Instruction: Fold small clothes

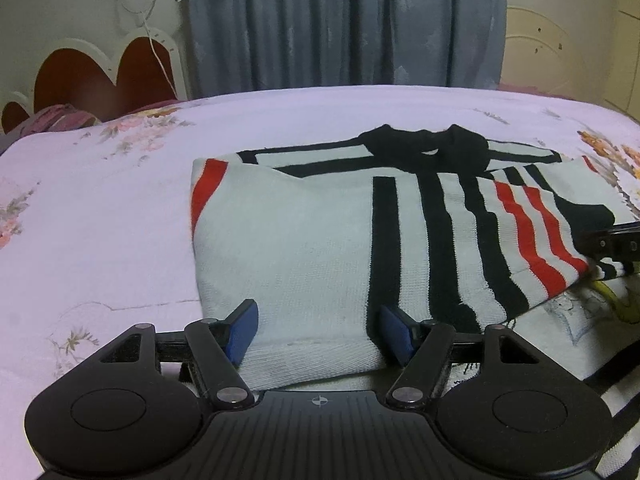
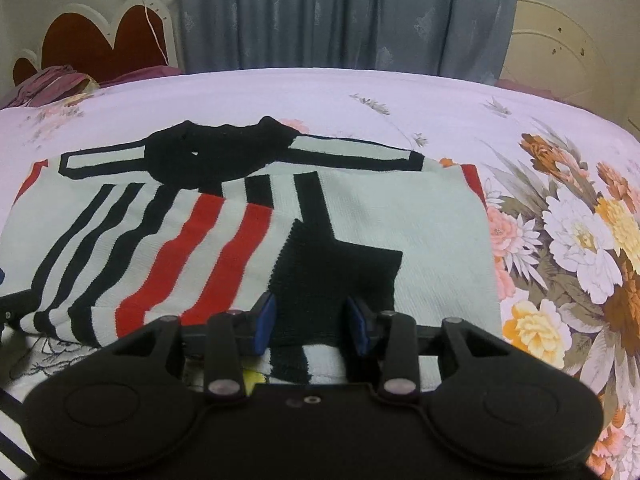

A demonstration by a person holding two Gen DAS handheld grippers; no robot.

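The left gripper (image 1: pixel 318 330), jaws wide over the near hem of the striped sweater (image 1: pixel 320 240) on the floral bedsheet (image 1: pixel 100 220), and the right gripper (image 2: pixel 312 326), jaws narrower astride the black cuff (image 2: pixel 332 280), were best closed together before lifting evenly.

sweater (image 1: pixel 320 240) hem hidden, bedsheet (image 2: pixel 560 240) cropped

Left gripper (image 1: pixel 318 330) low over near hem of sweater (image 1: pixel 304 240), blue pads (image 1: pixel 242 330) apart w/ hem between, not pinching. Sweater white w/ black + red stripes, black collar at far end, lies flat on floral bedsheet (image 1: pixel 100 220). Right gripper (image 1: pixel 612 242) at right edge by sleeve cuff. Blue curtain (image 1: pixel 344 24) + red headboard (image 1: pixel 100 76) behind.
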